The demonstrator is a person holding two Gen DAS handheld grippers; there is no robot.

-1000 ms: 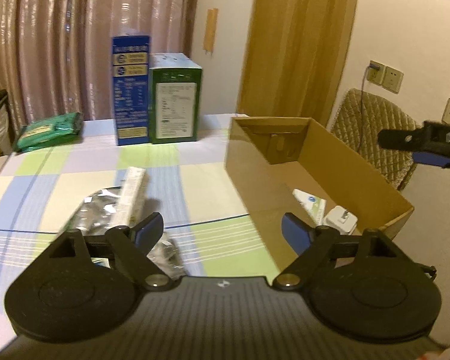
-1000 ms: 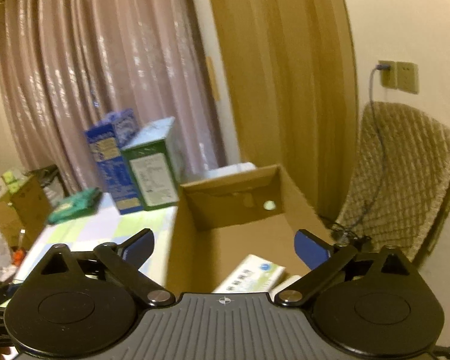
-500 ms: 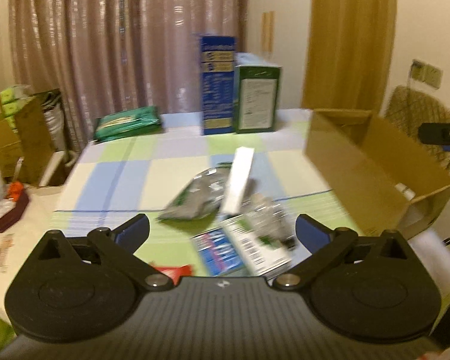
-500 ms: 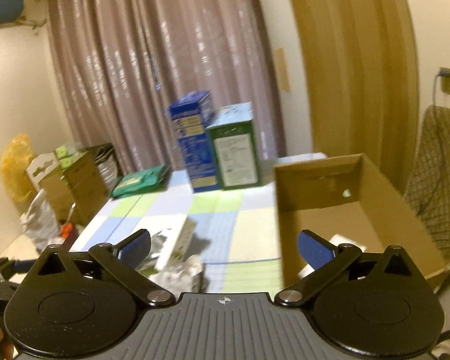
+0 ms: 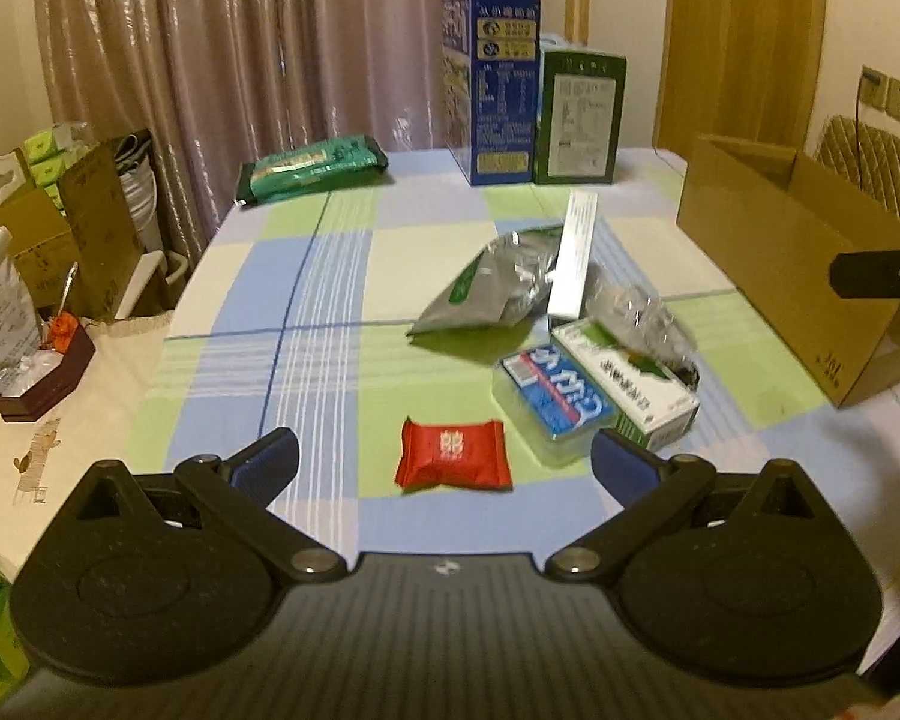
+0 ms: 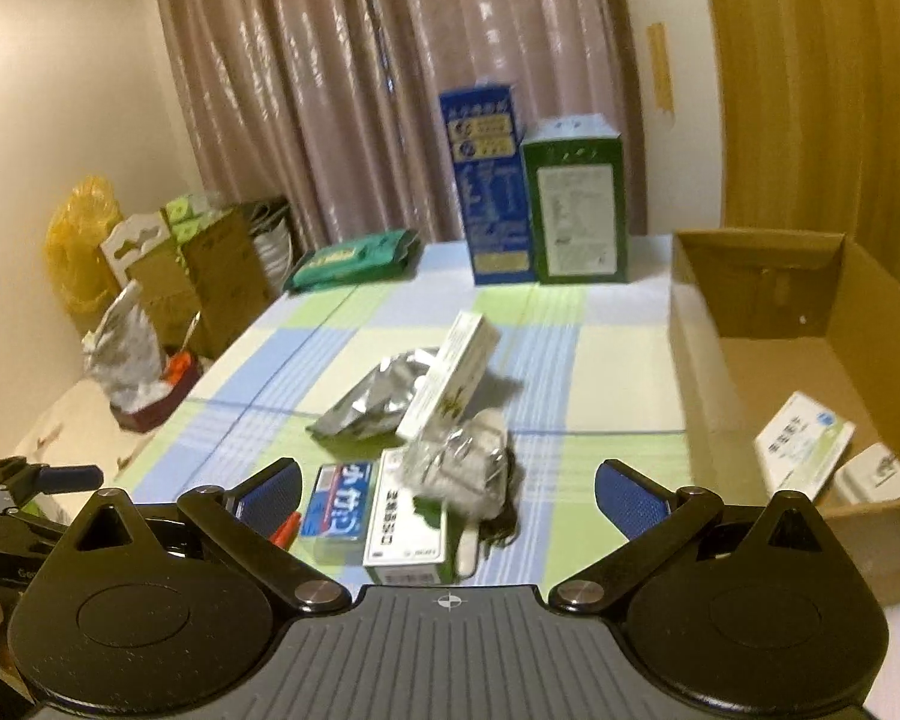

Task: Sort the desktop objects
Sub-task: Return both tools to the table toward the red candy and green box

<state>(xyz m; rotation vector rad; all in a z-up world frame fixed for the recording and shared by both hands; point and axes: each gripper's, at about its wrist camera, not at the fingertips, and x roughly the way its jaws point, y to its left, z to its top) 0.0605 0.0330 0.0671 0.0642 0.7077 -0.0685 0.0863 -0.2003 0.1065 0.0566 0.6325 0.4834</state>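
On the desk (image 5: pixel 306 276), just ahead of the empty, wide-open left tool (image 5: pixel 444 468), lies a red packet (image 5: pixel 453 462), likely light, soft and crinkly, best pinched across its flat middle, while the right tool (image 6: pixel 448 498), also open and empty, tilts down over the boxes (image 6: pixel 384 510).

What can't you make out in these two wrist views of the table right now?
- Red packet: right wrist view shows only a sliver; the finger hides the rest.
- Cardboard box contents: left wrist view, hidden by its near wall.
- Crumpled clear wrapper: motion-blurred, contents unreadable.
- White-green box: print too blurred.
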